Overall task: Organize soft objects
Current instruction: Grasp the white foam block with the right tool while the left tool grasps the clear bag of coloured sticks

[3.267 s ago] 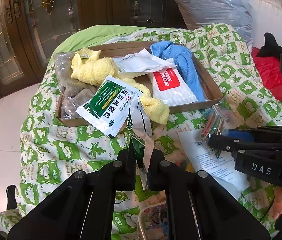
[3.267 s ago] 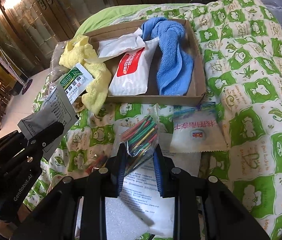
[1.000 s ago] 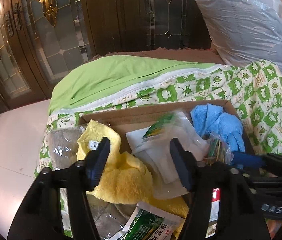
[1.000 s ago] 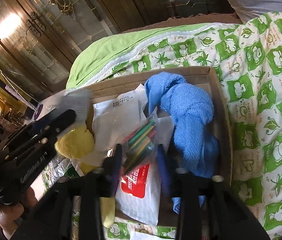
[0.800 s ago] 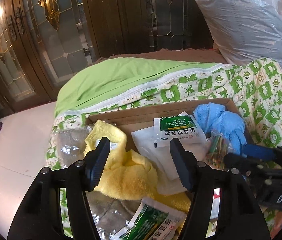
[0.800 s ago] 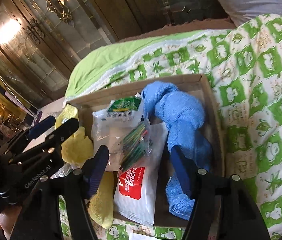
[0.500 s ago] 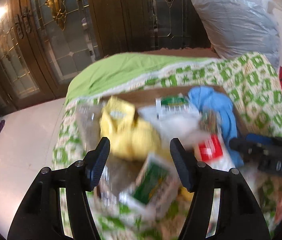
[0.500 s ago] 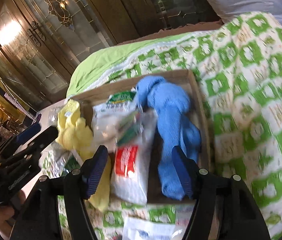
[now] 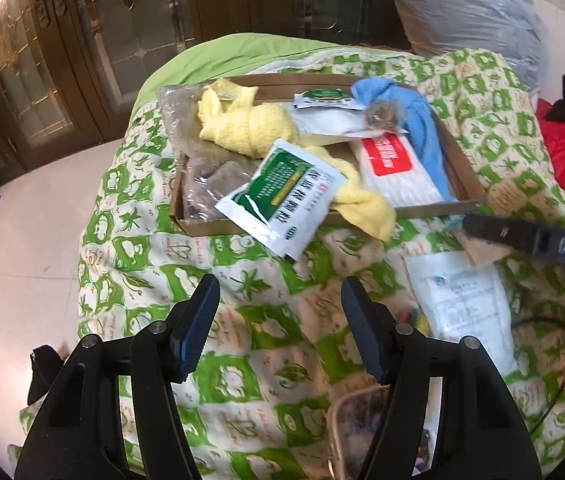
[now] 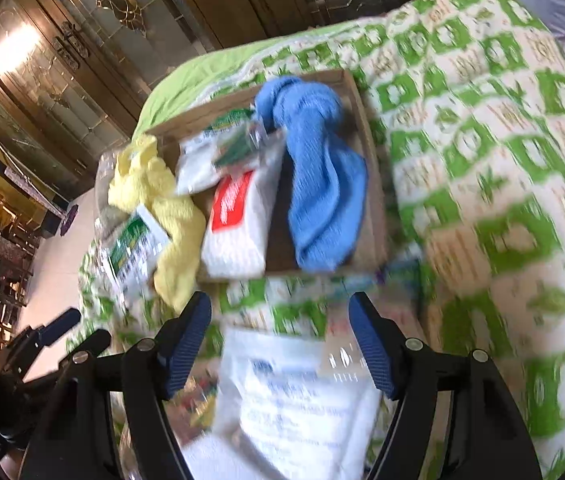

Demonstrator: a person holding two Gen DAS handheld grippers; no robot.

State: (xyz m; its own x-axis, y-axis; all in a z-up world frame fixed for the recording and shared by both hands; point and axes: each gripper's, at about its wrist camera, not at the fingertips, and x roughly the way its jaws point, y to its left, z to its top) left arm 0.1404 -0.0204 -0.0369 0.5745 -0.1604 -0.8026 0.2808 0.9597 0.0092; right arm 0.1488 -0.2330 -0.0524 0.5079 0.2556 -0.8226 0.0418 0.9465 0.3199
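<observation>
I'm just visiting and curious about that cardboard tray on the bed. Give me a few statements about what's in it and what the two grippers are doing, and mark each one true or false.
1. A blue towel lies along the right side of the cardboard tray. True.
2. The left gripper is clamped on the yellow towel. False: its jaws stand open with nothing between them, over the patterned quilt in front of the tray.
3. A green and white sachet hangs over the tray's front edge. True.
4. The right gripper holds a bag of coloured sticks. False: its jaws have just been opening and are empty.
5. The pack with a red label lies on the floor. False: it lies in the tray, beside the blue towel.
</observation>
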